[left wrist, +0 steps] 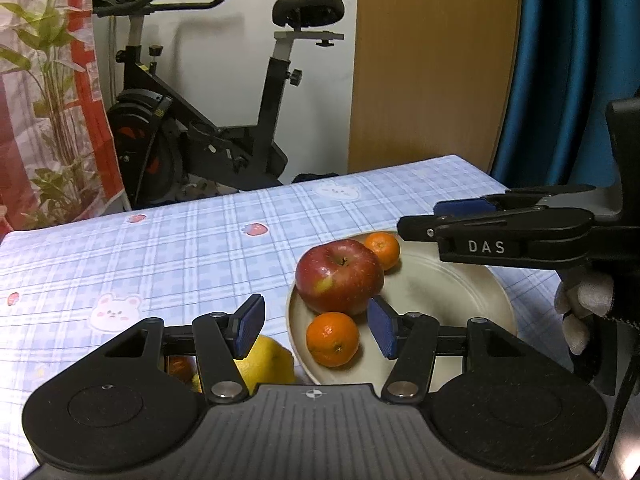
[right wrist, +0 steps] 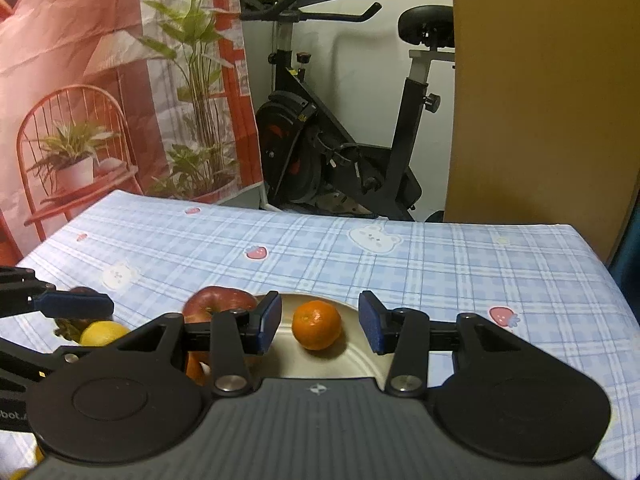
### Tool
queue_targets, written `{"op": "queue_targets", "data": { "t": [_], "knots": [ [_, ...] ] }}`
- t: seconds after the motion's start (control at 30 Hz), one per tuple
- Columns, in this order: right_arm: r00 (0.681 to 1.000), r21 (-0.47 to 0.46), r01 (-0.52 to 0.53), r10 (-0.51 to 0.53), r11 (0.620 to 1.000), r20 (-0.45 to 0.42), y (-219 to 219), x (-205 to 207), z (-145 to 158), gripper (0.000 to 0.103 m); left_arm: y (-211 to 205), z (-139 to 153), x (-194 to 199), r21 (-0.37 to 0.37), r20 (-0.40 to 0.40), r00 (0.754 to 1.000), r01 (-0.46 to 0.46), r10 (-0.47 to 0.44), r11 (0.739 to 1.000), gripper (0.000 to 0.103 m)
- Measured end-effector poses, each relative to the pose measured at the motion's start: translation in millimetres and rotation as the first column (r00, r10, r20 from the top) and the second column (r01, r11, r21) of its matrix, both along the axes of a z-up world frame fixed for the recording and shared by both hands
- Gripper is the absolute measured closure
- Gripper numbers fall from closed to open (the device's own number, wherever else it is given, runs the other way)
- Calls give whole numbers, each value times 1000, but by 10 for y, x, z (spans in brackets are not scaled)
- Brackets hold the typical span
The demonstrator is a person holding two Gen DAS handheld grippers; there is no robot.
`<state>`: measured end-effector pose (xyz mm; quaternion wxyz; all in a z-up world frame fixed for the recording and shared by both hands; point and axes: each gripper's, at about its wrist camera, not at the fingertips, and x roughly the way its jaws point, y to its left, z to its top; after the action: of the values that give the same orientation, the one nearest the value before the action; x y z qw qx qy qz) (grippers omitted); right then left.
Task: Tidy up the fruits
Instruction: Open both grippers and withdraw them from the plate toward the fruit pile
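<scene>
Red apple [left wrist: 339, 277] crowds two tangerines on plate [left wrist: 460, 292] nr bench's right edge. Both claws, left [left wrist: 316, 326] & right [right wrist: 320, 326], part-open, holding nothing. Risk: round fruit gets nudged, rolls off the plate; lemon [left wrist: 264, 364] loose on cloth.

A table [left wrist: 160, 248] is covered by a pale blue checked cloth printed with strawberries and rabbit faces. A cream plate [left wrist: 460, 292] is set on it near the front edge. Just left of the plate, a yellow lemon [left wrist: 268, 364] is laid directly on the cloth.
</scene>
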<state>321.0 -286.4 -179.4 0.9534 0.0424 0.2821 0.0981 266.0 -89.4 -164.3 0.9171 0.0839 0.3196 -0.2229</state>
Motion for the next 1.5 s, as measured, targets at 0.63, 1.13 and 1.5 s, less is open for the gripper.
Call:
{"op": "queue_targets", "data": {
  "t": [0.63, 1.13, 1.5],
  "knots": [
    [999, 87, 7, -10, 996, 33, 287, -708, 160, 56, 499, 232, -466, -101, 42, 997, -61, 66, 993, 43],
    [999, 147, -25, 31, 989, -38, 488, -1407, -144, 56, 768, 80, -814, -124, -6, 994, -105, 105, 987, 44],
    [994, 88, -95, 99, 992, -38, 717, -1526, -209, 56, 792, -48, -944, -107, -30, 997, -75, 72, 991, 48]
  ]
}}
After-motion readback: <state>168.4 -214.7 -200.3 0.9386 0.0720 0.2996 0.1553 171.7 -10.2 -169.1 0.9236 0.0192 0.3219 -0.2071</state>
